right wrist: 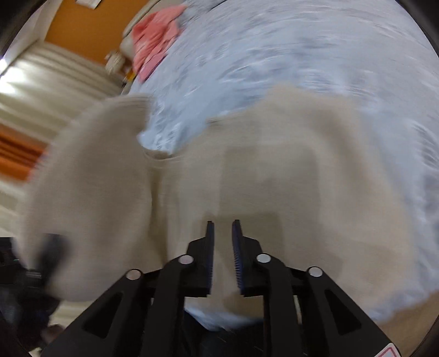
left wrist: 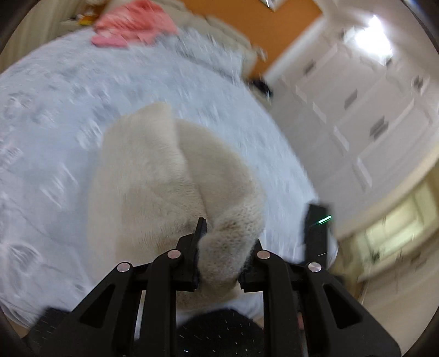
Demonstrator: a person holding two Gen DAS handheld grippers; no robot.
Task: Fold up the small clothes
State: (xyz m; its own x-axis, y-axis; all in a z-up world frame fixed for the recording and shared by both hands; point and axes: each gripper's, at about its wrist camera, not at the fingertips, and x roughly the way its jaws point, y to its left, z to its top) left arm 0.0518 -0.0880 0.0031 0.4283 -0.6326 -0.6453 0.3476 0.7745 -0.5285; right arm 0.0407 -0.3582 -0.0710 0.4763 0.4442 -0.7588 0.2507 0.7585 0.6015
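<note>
Two tools work one cream knit sweater (left wrist: 153,175) over a bed covered in a pale blue patterned bedspread (left wrist: 55,109). The left tool (left wrist: 219,247) pinches a bunched wad of the knit between its fingers, lifting that part into a ridge above the bed. The right tool (right wrist: 222,247) has its blue-ribbed pads (right wrist: 210,255) narrowly apart with cream fabric running between them; whether they grip it cannot be told through the motion blur. A pink garment (left wrist: 134,24) lies crumpled at the far edge of the bed. White panelled wardrobe doors (left wrist: 356,118) stand beyond.
</note>
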